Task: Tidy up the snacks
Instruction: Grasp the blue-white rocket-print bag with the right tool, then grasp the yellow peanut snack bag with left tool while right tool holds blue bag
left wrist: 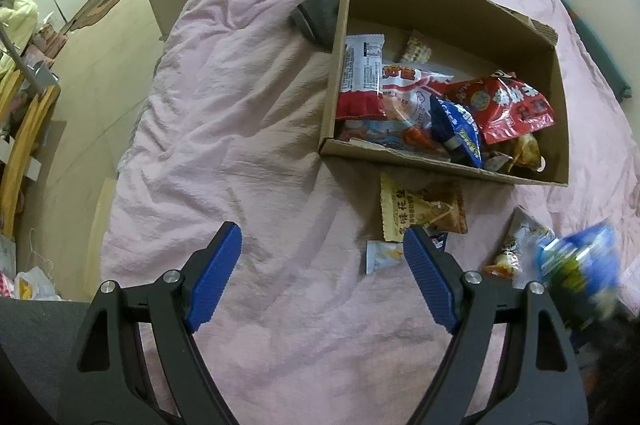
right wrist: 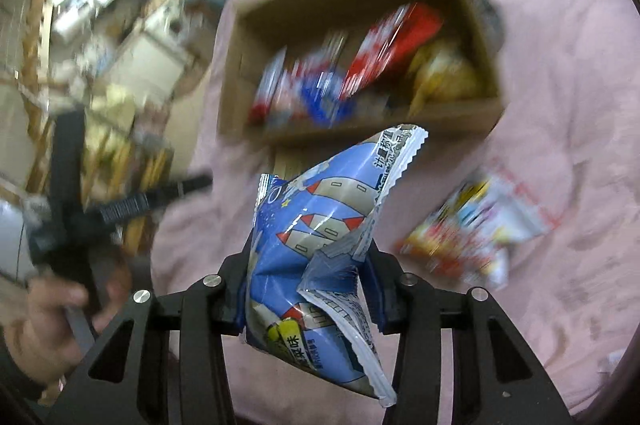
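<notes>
Blue ribbed fingers (right wrist: pixel 370 289) of the right gripper (right wrist: pixel 308 289) pinch a crumpled blue foil snack packet with rocket drawings (right wrist: pixel 316 237) in the air above the pink bedsheet (right wrist: pixel 560 105); I judge it should be carried well over the near wall of the open brown cardboard box (right wrist: pixel 360 129) and released low, so it settles among the packets already inside. One box, two grippers, the left gripper (left wrist: pixel 320 277) spread and empty, and about four loose packets on the bed (left wrist: pixel 420 209); those in the box overlap too much to count.
</notes>
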{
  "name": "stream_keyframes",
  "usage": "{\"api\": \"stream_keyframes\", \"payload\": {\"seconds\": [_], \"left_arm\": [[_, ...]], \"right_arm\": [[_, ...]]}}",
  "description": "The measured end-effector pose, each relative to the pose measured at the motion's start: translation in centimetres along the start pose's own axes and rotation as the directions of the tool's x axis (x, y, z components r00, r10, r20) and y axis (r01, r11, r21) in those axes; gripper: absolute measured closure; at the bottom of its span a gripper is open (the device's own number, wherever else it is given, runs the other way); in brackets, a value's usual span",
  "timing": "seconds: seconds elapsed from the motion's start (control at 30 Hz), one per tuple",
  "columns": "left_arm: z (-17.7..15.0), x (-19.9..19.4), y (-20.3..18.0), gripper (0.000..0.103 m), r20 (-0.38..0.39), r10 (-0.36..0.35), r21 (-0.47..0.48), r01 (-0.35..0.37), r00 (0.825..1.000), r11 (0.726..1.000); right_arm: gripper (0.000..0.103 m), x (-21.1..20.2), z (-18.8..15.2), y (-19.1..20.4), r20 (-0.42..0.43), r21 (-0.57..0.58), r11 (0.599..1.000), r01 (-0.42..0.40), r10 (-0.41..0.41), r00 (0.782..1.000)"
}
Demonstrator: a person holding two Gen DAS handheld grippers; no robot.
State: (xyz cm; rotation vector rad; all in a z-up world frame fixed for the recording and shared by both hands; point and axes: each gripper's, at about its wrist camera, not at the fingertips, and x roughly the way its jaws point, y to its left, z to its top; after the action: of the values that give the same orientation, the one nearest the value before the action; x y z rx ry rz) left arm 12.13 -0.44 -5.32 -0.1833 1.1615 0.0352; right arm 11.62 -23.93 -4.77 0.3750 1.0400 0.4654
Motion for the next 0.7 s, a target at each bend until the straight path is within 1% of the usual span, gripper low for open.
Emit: {"api": "stream_keyframes", "payload": {"seconds": [0.03, 0.1, 0.13, 0.2, 0.23, 0.27, 0.33, 0.37, 0.5, 0.57, 0.63, 0.7], "left_arm": [[0.0, 0.1, -0.1, 0.022, -0.001, -0.003, 0.001, 0.003, 1.0, 1.0], [0.0, 0.2, -0.3, 0.022, 0.003, -0.028, 0.011, 0.028, 1.0, 1.0], [0.0, 0.2, -0.5, 0.022, 0.008, -0.046, 0.018, 0.046, 0.999, 0.999], [0.1, 0.2, -0.9, 0.022, 0.025, -0.053, 0.024, 0.052, 0.998, 0.998], [0.2, 0.2, -0.9, 0.021, 0.033, -0.056, 0.02, 0.055, 0.998, 0.998], [0.3, 0.3, -1.0, 0.012, 0.041, -0.053, 0.015, 0.053, 0.998, 0.999], [0.7, 0.6, -1.1, 0.0, 0.053, -0.045, 0.002, 0.045, 0.998, 0.999], [1.0, 0.9, -1.2, 0.0, 0.048, -0.049, -0.007, 0.049, 0.998, 0.999], [1.5, 2.6, -1.5, 0.0, -0.016, -0.076, -0.032, 0.075, 0.997, 0.997], [1.6, 3.9, -1.9, 0.0, -0.054, -0.099, -0.048, 0.097, 0.994, 0.994], [1.7, 5.4, -2.7, 0.0, -0.086, -0.104, -0.059, 0.099, 0.991, 0.993], [1.6, 7.1, -4.0, 0.0, -0.118, -0.103, -0.047, 0.098, 0.988, 0.994]], "right_arm": [[0.056, -0.7, 0.4, -0.5, 0.037, 0.026, 1.0, -0.003, 0.002, 0.999], [0.056, -1.7, 1.0, -1.1, 0.094, 0.058, 0.998, 0.019, -0.024, 0.995], [0.056, -2.0, 1.2, -1.4, 0.109, 0.071, 0.997, 0.024, -0.031, 0.993], [0.056, -2.6, 1.4, -1.9, 0.128, 0.096, 0.995, 0.023, -0.036, 0.991], [0.056, -2.7, 1.5, -2.2, 0.134, 0.113, 0.993, 0.022, -0.038, 0.99], [0.056, -2.8, 1.5, -2.4, 0.138, 0.124, 0.992, 0.028, -0.045, 0.989], [0.056, -2.7, 1.3, -2.9, 0.141, 0.151, 0.988, 0.042, -0.063, 0.988], [0.056, -2.8, 1.4, -3.3, 0.14, 0.168, 0.985, 0.044, -0.068, 0.988], [0.056, -3.0, 1.2, -4.0, 0.138, 0.202, 0.979, 0.029, -0.058, 0.989], [0.057, -2.7, 1.5, -4.0, 0.133, 0.213, 0.977, 0.021, -0.05, 0.99], [0.057, -2.6, 1.7, -4.2, 0.132, 0.22, 0.975, 0.017, -0.047, 0.99], [0.057, -2.4, 1.9, -4.2, 0.13, 0.22, 0.975, 0.015, -0.045, 0.99]]}}
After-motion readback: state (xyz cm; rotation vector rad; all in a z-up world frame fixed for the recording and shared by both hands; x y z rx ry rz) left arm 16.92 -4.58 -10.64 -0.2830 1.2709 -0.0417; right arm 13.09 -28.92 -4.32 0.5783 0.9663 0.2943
